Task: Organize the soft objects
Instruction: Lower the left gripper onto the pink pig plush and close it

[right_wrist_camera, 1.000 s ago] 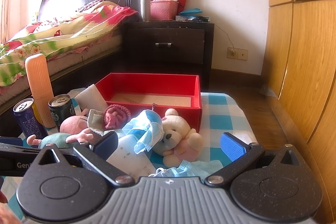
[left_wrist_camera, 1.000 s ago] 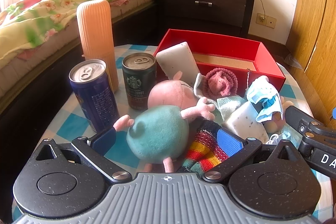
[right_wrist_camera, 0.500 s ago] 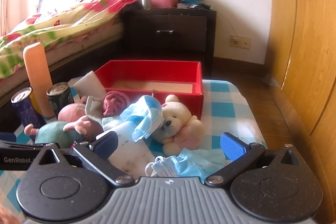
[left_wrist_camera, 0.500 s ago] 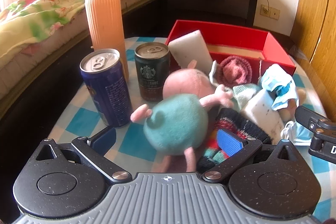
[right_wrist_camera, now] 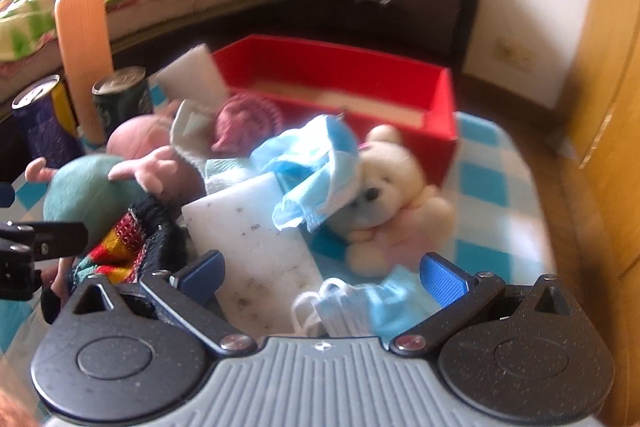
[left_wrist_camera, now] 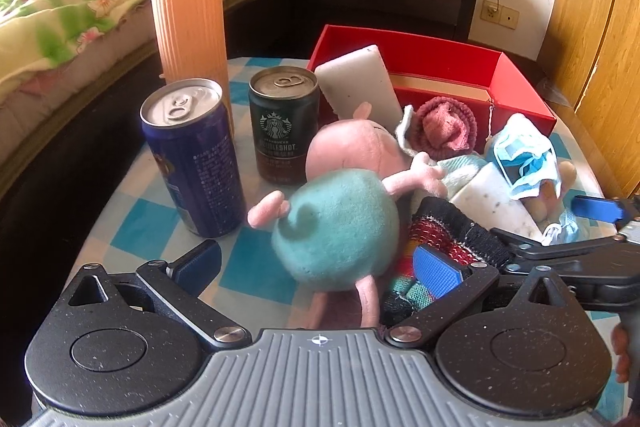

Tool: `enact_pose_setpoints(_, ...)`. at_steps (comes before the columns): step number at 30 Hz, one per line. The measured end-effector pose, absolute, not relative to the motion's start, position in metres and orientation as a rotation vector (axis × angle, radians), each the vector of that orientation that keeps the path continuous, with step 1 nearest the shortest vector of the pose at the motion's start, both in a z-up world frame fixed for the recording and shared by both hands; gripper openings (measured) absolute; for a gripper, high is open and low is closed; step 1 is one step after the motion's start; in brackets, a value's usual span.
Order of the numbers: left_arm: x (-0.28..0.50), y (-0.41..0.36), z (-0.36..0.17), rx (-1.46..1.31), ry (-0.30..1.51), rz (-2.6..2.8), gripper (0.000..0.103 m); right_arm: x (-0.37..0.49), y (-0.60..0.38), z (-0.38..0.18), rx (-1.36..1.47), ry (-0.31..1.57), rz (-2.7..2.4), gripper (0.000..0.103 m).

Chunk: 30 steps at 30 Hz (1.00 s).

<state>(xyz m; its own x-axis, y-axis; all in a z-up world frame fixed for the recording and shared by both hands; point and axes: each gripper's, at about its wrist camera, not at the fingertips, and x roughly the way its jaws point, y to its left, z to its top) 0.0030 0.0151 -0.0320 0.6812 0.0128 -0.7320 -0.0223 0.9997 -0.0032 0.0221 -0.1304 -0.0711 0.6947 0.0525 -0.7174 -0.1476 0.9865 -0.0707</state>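
We hold our left gripper (left_wrist_camera: 316, 265) spread wide around the teal-bodied pig plush (left_wrist_camera: 340, 223) near the table's front edge, ready to pinch it. Our right gripper (right_wrist_camera: 322, 277) waits spread over the face mask (right_wrist_camera: 356, 307), so the red box (right_wrist_camera: 444, 107) can take both.

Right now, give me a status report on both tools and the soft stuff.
Left tool open around the pig plush. Right tool open over white sponge and face mask. Red box holds no soft items. Cans beside the plush.

Teal-and-pink plush pig (left_wrist_camera: 340, 227) lies beside striped knit sock (left_wrist_camera: 452, 235), before red box (left_wrist_camera: 516, 99).
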Motion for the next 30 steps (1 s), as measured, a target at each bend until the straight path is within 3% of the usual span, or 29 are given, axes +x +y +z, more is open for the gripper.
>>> enact_pose_setpoints(12, 0.003, 0.027, -0.033, -0.047, 0.838, 0.014, 0.098, 0.035, -0.123, -0.079, -0.036, 0.946, 0.214, 0.082)
enact_pose_setpoints(15, 0.003, 0.031, -0.032, -0.057, 0.839, 0.013, 0.098, 0.036, -0.125, -0.082, -0.028, 0.97, 0.22, 0.073)
enact_pose_setpoints(17, 0.004, 0.035, -0.031, -0.072, 0.839, 0.009, 0.098, 0.037, -0.127, -0.085, 0.001, 0.995, 0.233, 0.055)
enact_pose_setpoints(20, 0.004, 0.037, -0.031, -0.085, 0.841, -0.003, 0.098, 0.037, -0.131, -0.085, 0.042, 1.019, 0.246, 0.045)
enact_pose_setpoints(30, 0.023, 0.022, -0.032, -0.079, 0.869, -0.082, 0.098, 0.025, -0.147, -0.068, 0.159, 1.031, 0.287, 0.045)
